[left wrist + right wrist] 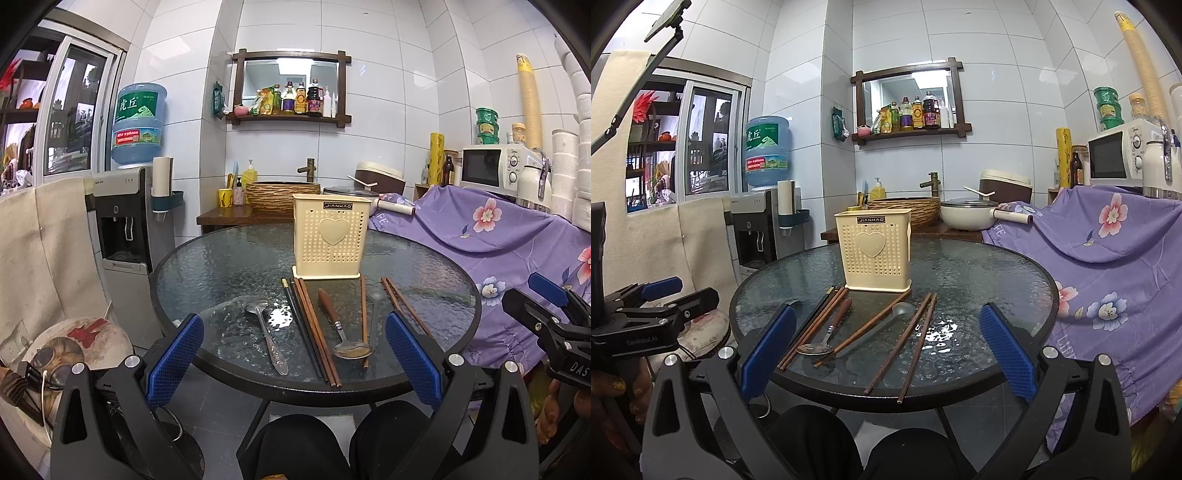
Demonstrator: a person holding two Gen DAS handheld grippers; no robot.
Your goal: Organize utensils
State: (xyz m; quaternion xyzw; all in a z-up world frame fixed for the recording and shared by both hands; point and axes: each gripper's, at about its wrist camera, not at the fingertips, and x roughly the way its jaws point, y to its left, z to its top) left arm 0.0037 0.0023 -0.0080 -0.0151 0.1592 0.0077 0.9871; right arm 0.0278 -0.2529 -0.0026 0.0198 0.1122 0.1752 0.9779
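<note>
A cream perforated utensil holder (331,240) (874,250) stands upright on the round glass table (221,266) (979,280). In front of it lie a silver spoon (266,338), dark and brown chopsticks (314,328) (812,326), a wooden-handled spoon (341,328) (827,332), another spoon (882,326) and more brown chopsticks (404,306) (912,345). My left gripper (293,360) hangs open over the near table edge, empty. My right gripper (886,356) is open too, empty, at the near edge.
A purple floral cloth (517,236) (1115,258) covers furniture to the right. A water dispenser (129,236) (757,225) stands to the left, a basin (282,194) on a counter behind. A person's dark knees (295,443) sit below the table edge.
</note>
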